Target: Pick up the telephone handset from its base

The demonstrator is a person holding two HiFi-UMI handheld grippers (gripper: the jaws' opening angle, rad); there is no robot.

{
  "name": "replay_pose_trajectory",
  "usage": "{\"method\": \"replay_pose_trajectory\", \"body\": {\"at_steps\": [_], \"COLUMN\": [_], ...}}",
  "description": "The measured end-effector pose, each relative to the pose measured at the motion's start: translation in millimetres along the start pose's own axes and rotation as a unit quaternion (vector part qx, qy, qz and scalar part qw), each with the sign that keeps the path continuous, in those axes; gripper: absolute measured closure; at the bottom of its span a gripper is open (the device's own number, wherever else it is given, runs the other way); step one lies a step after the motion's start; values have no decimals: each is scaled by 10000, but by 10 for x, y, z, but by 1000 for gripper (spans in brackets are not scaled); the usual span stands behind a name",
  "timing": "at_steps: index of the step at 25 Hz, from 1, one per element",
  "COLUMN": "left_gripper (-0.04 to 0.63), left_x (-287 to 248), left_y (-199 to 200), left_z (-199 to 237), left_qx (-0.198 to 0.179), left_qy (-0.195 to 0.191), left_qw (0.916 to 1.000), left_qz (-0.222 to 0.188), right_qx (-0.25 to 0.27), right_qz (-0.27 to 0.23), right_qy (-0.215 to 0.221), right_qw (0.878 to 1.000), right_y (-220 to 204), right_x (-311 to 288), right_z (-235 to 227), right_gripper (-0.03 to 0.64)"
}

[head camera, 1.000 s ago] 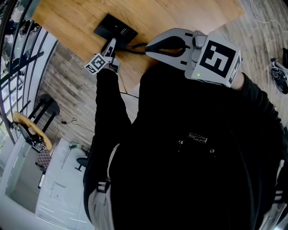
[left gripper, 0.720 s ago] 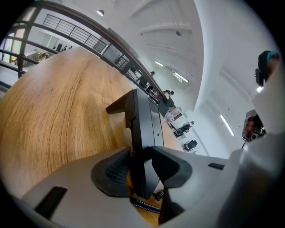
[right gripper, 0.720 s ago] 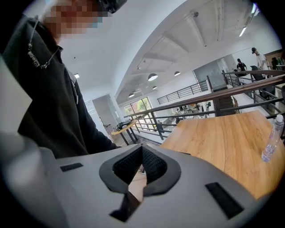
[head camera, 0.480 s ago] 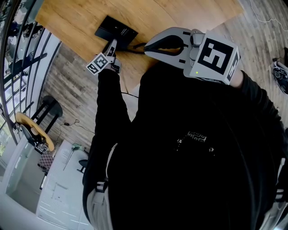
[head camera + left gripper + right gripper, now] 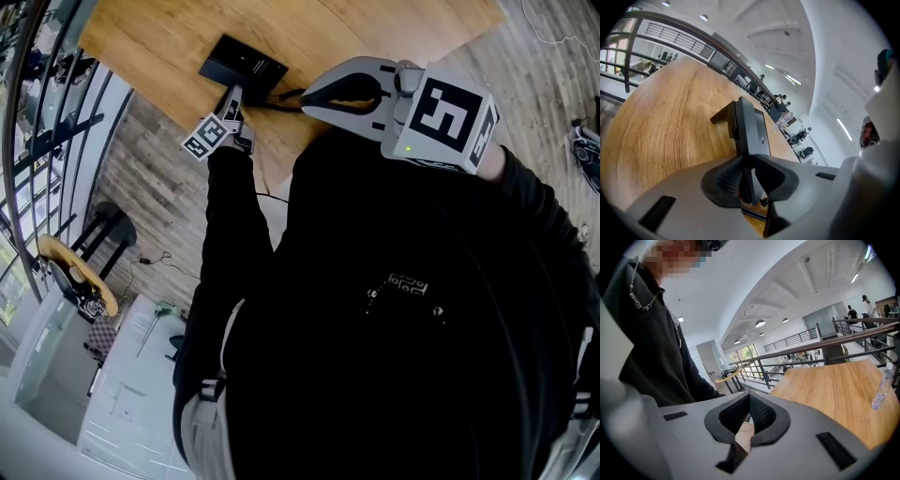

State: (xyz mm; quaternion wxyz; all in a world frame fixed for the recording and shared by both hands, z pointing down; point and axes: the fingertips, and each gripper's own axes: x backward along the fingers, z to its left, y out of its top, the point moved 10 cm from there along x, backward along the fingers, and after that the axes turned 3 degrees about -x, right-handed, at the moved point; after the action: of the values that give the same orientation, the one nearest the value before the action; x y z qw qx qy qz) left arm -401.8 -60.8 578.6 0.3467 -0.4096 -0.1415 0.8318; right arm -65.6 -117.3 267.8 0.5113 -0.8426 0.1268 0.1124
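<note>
Left gripper [image 5: 747, 161]: jaws have just been closing and now pinch the near end of the black handset [image 5: 745, 124], which sits on its base on the wooden table [image 5: 656, 126]. Right gripper [image 5: 749, 397] is clenched on nothing. Handset and base are hard to separate here, so we'd confirm the pads hold the handset alone, then lift straight up slowly, minding the braided cord [image 5: 751, 213].

The table [image 5: 661, 126] before me is smooth wood with clear grain. The telephone handset [image 5: 750, 125] looks like matt black plastic; its cord [image 5: 751, 213] is woven cloth. My sleeve [image 5: 230, 220] is dull black cloth.
</note>
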Motion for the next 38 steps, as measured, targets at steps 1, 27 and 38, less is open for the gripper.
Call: {"method": "replay_pose_trajectory", "body": {"at_steps": [1, 27, 38], "left_gripper": [508, 529, 557], "left_x": [12, 392, 612], "left_y": [4, 39, 163], "left_z": [1, -309, -878], "left_qx": [22, 711, 828], "left_qy": [-17, -975, -1563], "left_qw": [10000, 9861, 9704], "left_qz": [-28, -1142, -1644], "right_qx": [-1, 375, 448], "right_qz": [-8, 76, 122], "right_qy": [1, 394, 560], "right_qw": [10000, 9985, 9974], "right_y": [3, 79, 85], "right_x": [-12, -366, -449], "right_z": [-2, 324, 346], "right_gripper": [601, 601, 601]}}
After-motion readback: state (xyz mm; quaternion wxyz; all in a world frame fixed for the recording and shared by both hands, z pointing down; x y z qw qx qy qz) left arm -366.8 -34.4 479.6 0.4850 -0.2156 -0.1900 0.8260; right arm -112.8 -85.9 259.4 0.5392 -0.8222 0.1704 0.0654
